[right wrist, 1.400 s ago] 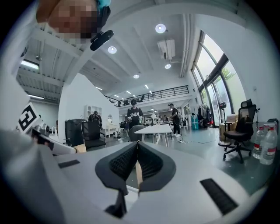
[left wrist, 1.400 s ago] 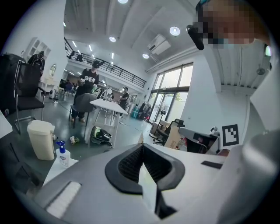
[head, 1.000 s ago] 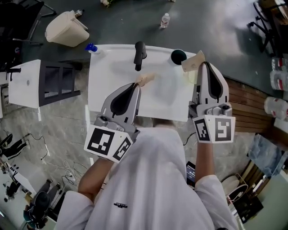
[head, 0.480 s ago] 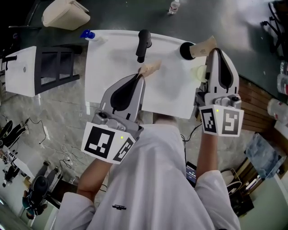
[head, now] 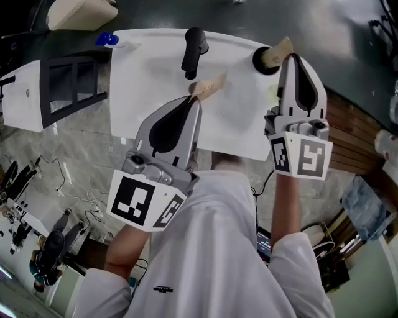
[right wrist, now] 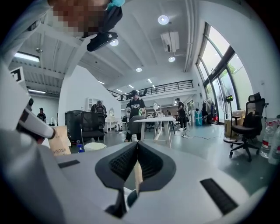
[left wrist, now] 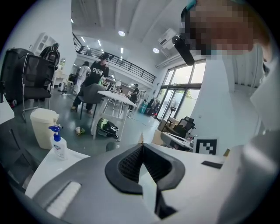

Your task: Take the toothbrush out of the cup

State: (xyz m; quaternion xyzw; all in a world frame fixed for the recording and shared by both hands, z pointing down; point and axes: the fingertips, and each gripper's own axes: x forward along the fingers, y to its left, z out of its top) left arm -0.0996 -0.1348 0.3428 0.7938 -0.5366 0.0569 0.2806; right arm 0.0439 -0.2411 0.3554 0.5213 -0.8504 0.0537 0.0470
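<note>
White rectangular table (head: 143, 93) fills the upper middle of the head view; the person's white shirt (head: 217, 248) fills the lower middle. A beige plastic bin (head: 78, 12) lies on the dark floor at the upper left.

Left gripper (head: 194, 99): white body with black pads, lower left of centre, tip over the table's middle; in the left gripper view its jaws are pressed together (left wrist: 141, 146) on a thin flat piece seen edge-on. In the head view this piece is a tan cardboard packet (head: 209, 85) sticking out past the tip; in the right gripper view the same packet (right wrist: 59, 141) shows at the left edge, with the print "BRUSH" on it.

Right gripper (head: 290, 57): upper right of the head view, tip at the table's far right corner; in the right gripper view its jaws are closed (right wrist: 137, 144) on a narrow tan card strip (right wrist: 138, 175) running down between the pads. In the head view that second tan packet (head: 277, 51) juts from the tip and overlaps the right rim of the round black cup (head: 260, 62); whether it is inside the cup or above it cannot be told.

Black handled object (head: 193, 48) lies on the table at top centre, well apart from the cup; a blue-capped spray bottle (head: 107, 39) stands at the table's upper left corner, also in the left gripper view (left wrist: 58, 144).
</note>
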